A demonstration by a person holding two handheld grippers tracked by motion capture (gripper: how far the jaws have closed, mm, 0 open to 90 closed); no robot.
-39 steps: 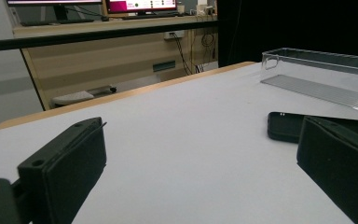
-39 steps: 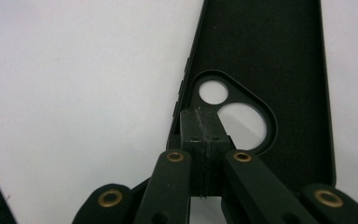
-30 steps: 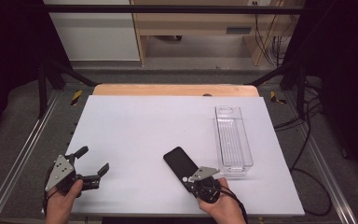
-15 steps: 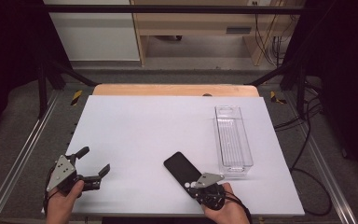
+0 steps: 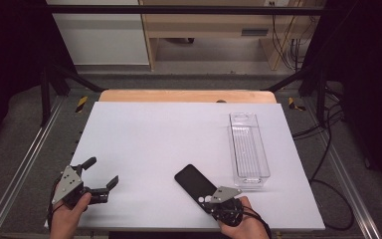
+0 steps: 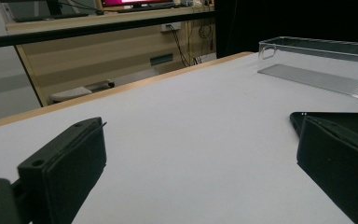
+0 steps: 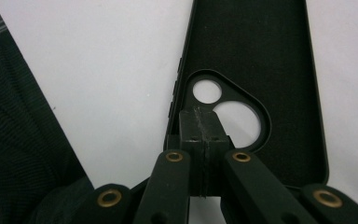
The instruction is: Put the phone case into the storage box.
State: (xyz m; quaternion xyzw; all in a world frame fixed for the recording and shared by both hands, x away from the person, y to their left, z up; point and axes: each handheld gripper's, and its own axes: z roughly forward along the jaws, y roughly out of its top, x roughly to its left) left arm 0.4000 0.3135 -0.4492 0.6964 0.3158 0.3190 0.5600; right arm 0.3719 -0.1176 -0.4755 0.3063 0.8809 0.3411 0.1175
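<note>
Right tongs (image 7: 204,122) pinch black phone case (image 7: 256,56).

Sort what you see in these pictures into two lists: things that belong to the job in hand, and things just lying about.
In the job:
- black phone case, open side up on the white table
- right gripper, jaws shut at the case's camera cut-out
- clear plastic tray, probably, standing beside the case

Lying about:
- left gripper, open, holding nothing
- shelf unit behind the table
</note>
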